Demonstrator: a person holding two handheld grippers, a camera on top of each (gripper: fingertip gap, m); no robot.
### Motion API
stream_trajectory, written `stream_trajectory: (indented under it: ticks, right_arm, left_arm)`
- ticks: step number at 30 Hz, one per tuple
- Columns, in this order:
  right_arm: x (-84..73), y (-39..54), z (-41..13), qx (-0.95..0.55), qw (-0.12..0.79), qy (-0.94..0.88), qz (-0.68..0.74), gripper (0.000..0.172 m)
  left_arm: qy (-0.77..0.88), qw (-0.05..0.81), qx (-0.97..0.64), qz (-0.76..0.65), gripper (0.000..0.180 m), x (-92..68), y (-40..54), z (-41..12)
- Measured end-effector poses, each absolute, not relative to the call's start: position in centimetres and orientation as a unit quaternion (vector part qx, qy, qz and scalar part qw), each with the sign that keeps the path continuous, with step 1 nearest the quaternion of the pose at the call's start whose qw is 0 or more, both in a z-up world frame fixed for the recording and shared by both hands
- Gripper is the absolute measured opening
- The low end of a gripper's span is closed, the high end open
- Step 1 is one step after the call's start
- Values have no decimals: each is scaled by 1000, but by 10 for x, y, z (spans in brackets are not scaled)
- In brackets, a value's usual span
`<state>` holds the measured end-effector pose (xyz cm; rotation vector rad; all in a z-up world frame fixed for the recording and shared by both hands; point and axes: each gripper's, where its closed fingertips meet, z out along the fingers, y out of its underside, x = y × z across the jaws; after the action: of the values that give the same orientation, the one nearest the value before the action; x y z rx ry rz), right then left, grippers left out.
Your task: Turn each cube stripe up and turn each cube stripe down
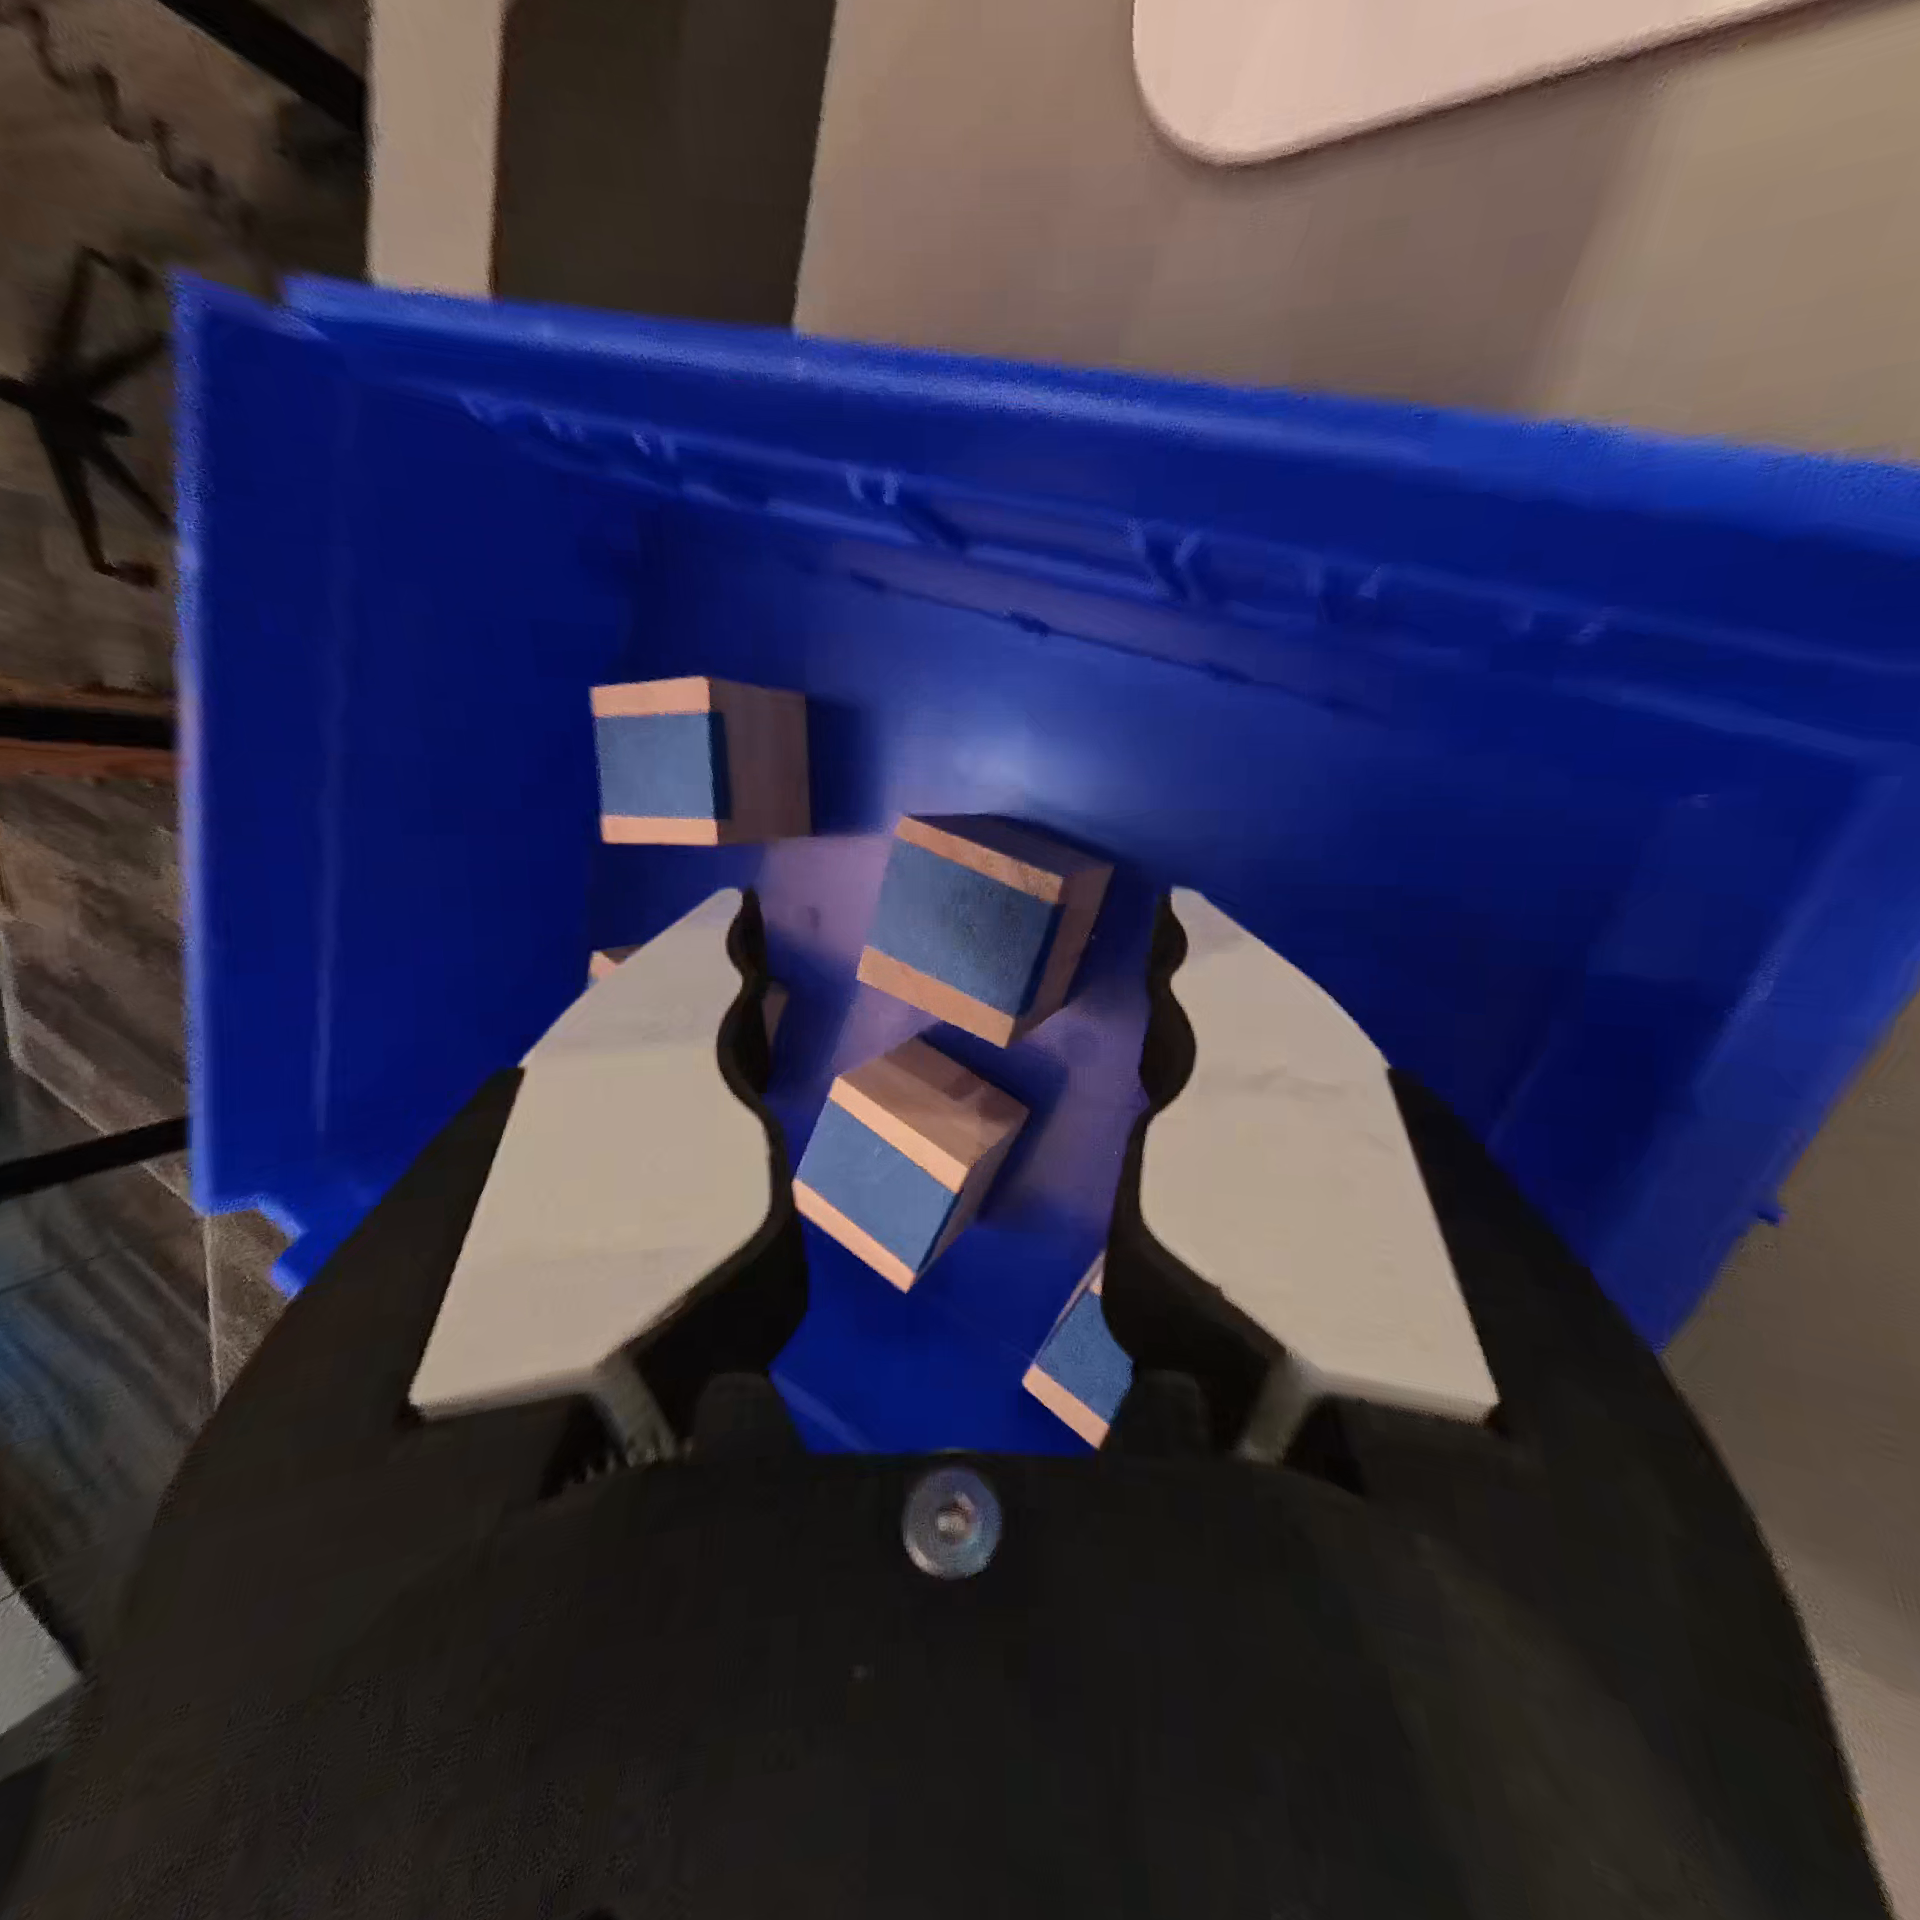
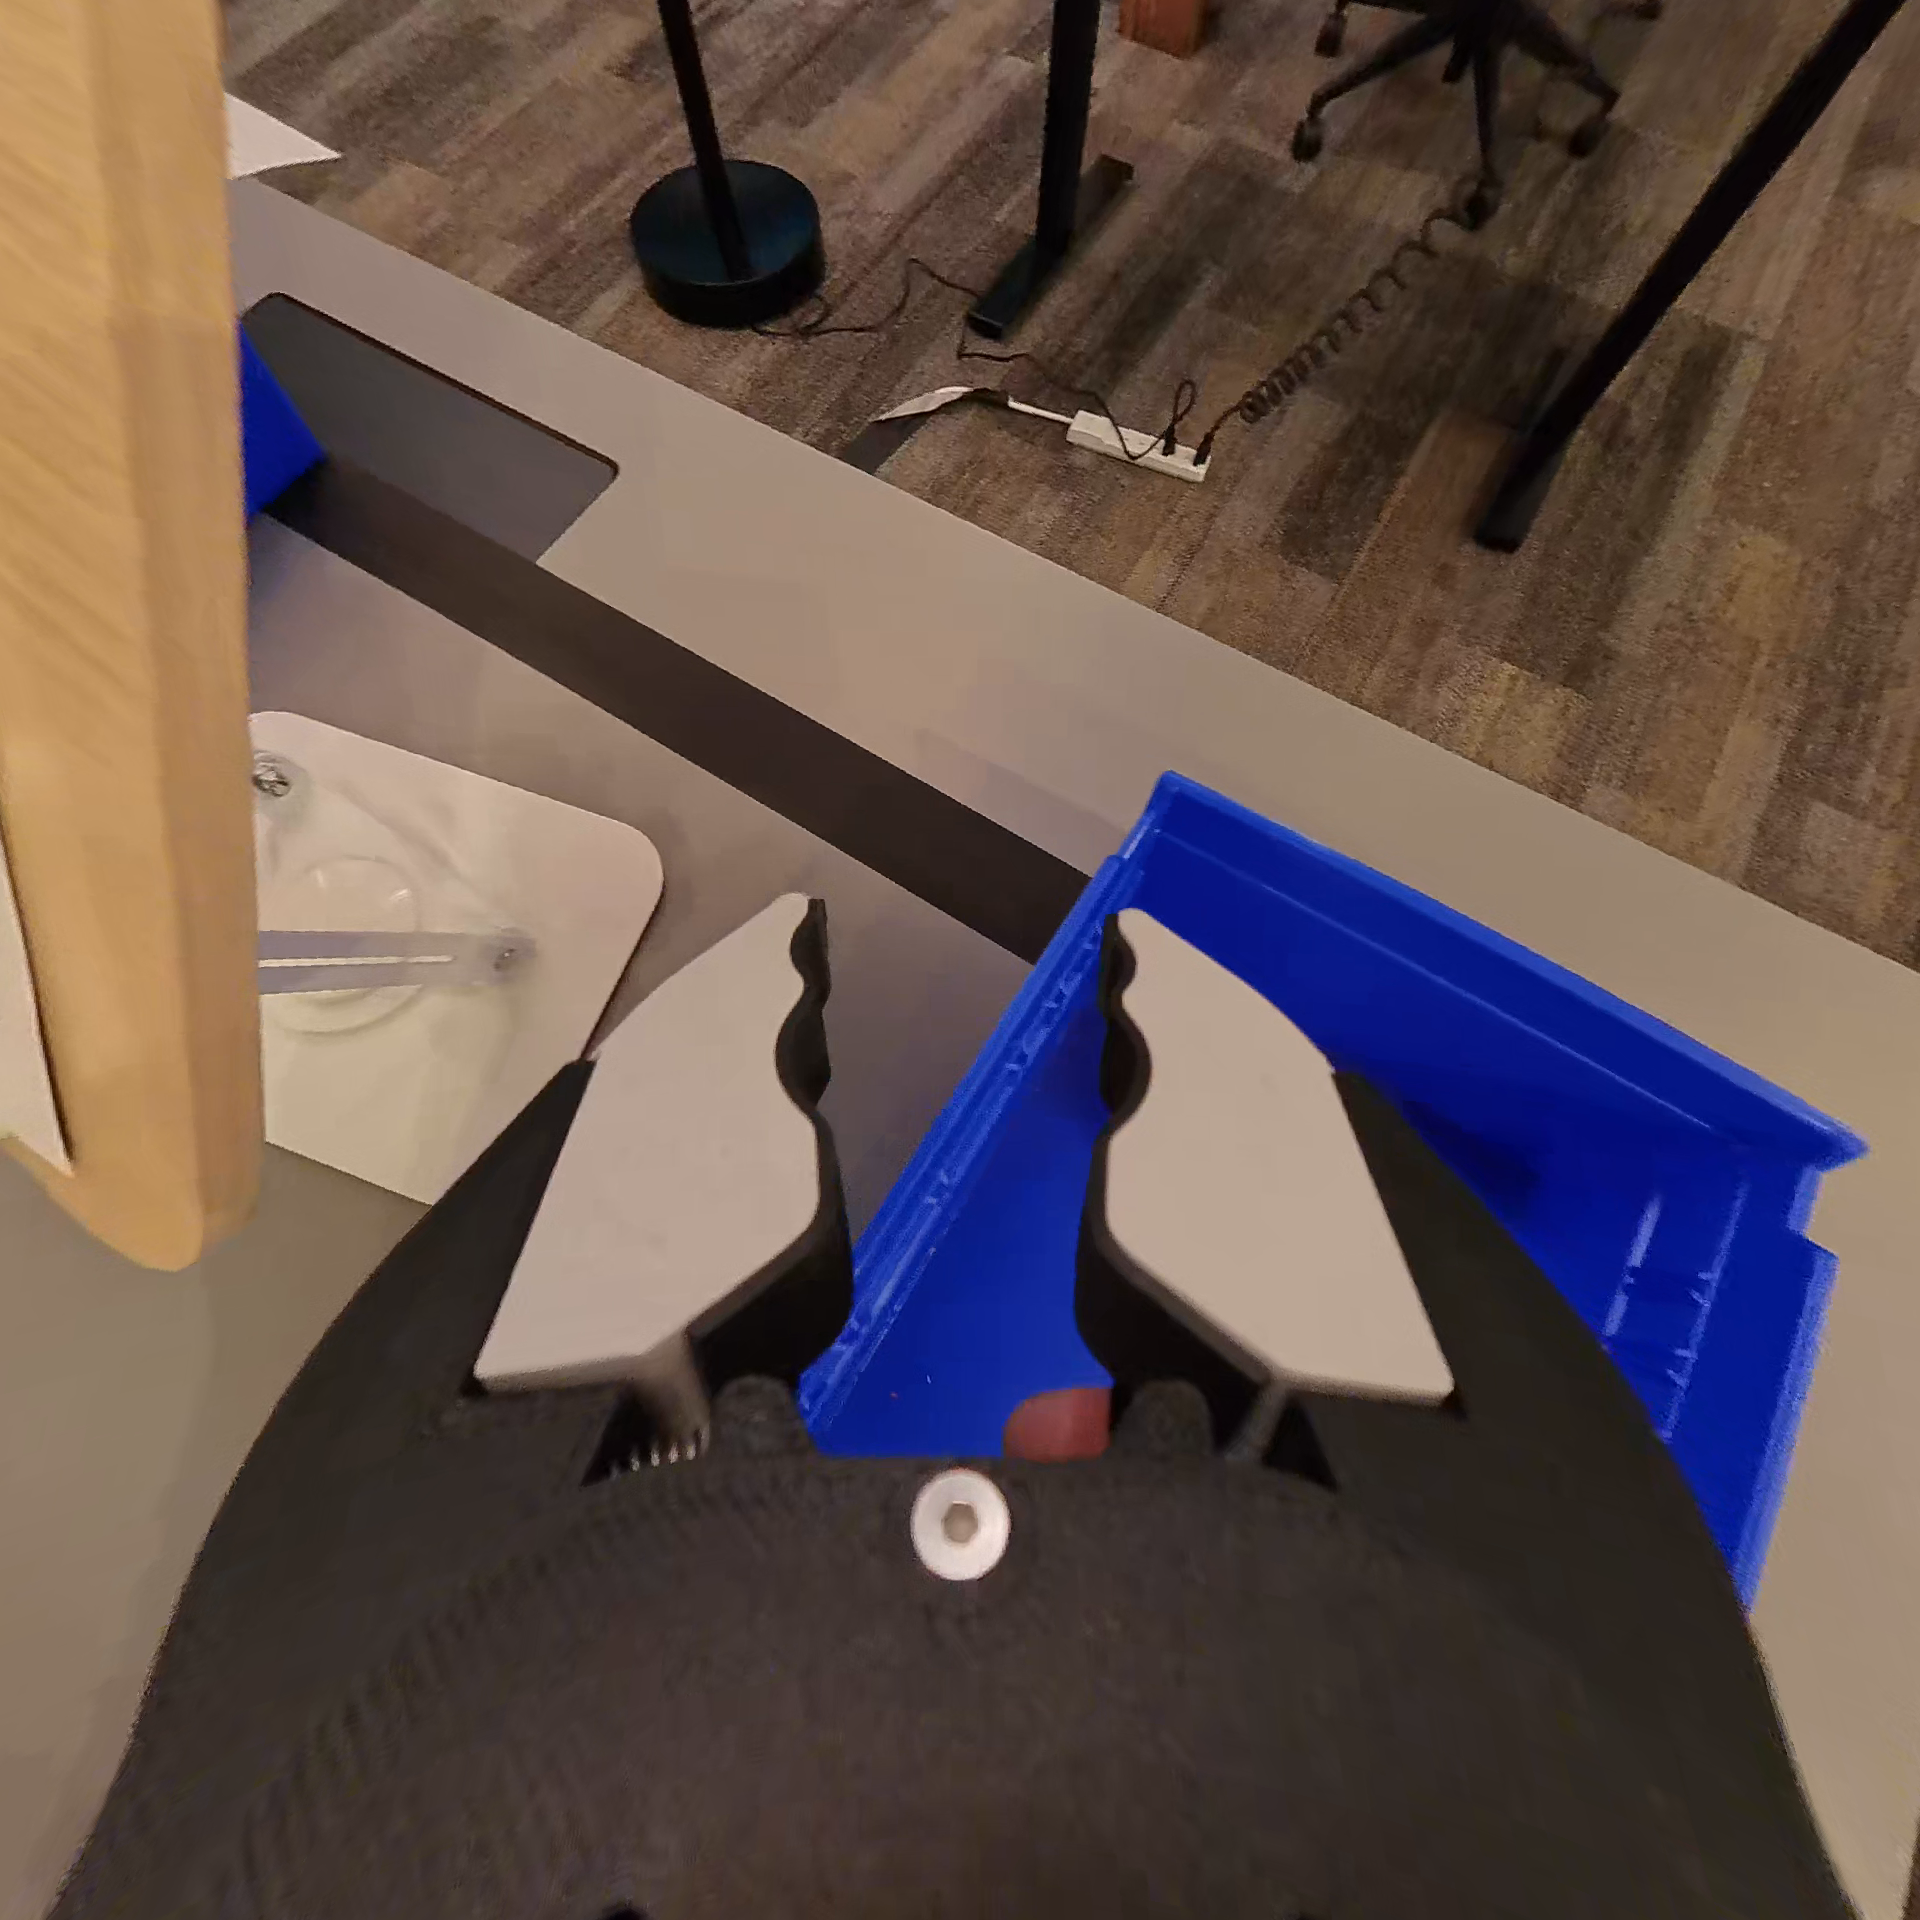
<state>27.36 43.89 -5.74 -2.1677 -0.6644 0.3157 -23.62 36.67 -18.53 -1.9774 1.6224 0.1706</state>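
In the left wrist view a blue plastic bin (image 1: 1351,831) holds several wooden cubes, each with a blue stripe on the face turned to the camera. One cube (image 1: 698,764) lies at the far left and another (image 1: 904,1164) lies nearer. My left gripper (image 1: 956,904) is open above the bin. A cube (image 1: 982,925) lies between its fingertips, with a gap on both sides. A further cube (image 1: 1081,1361) is partly hidden by the right finger. In the right wrist view my right gripper (image 2: 964,920) is open and empty above the bin's (image 2: 1455,987) left wall.
The bin stands on a grey table (image 2: 935,644) with a dark strip (image 2: 675,675) across it. A white pad with a clear fitting (image 2: 436,935) lies left of the bin. A wooden board (image 2: 114,623) stands at the far left. Stands, cables and a chair are on the floor beyond.
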Motion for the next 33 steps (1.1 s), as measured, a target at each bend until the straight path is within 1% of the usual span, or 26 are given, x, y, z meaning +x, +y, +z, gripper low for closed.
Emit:
stream_trajectory:
  ticks: [4,8,10,14,17,19,20,21,22,23,24,25,27,29,31,32,33]
  right_arm:
    - [264,436,-59,-860,409,-279,124,49]
    - [254,434,-58,-854,410,-292,129,48]
    - [251,433,-57,-852,411,-296,128,48]
    - [247,432,-54,-847,417,-303,128,47]
    - [239,426,-39,-832,441,-312,131,44]
    - [228,417,-16,-805,479,-323,135,40]
    - [221,411,-2,-788,501,-329,138,33]
    - [214,402,12,-769,523,-339,137,30]
    - [207,392,26,-751,543,-348,138,34]
    - [203,384,37,-743,559,-346,129,32]
    - [202,377,46,-739,570,-342,108,39]
    - [198,369,57,-728,585,-346,94,42]
    - [183,342,85,-680,632,-357,104,37]
    - [155,309,104,-631,654,-389,152,40]
    - [121,271,116,-569,660,-429,240,46]
    - [103,254,114,-548,640,-452,293,47]
    - [86,240,108,-538,609,-471,343,54]
  left_arm:
    - [611,234,-751,82,72,-246,375,-210]
    - [603,207,-764,101,68,-250,384,-224]
    - [607,191,-767,83,55,-246,381,-233]
    - [606,202,-765,82,53,-244,383,-229]
    - [592,261,-757,88,51,-243,389,-200]
    - [576,332,-741,87,51,-238,390,-160]
    - [569,369,-730,85,50,-235,388,-137]
    - [562,409,-714,85,50,-230,385,-112]
    - [556,454,-692,82,50,-222,378,-85]
    - [553,492,-669,71,50,-212,369,-60]
    - [551,526,-645,66,50,-202,359,-37]
    - [549,559,-617,68,50,-192,348,-15]
    - [557,600,-571,57,50,-169,324,15]
    - [562,644,-516,63,50,-143,300,41]
    - [570,680,-459,42,49,-111,271,59]
    - [566,701,-432,39,50,-97,260,68]
    - [571,711,-410,27,49,-81,247,70]
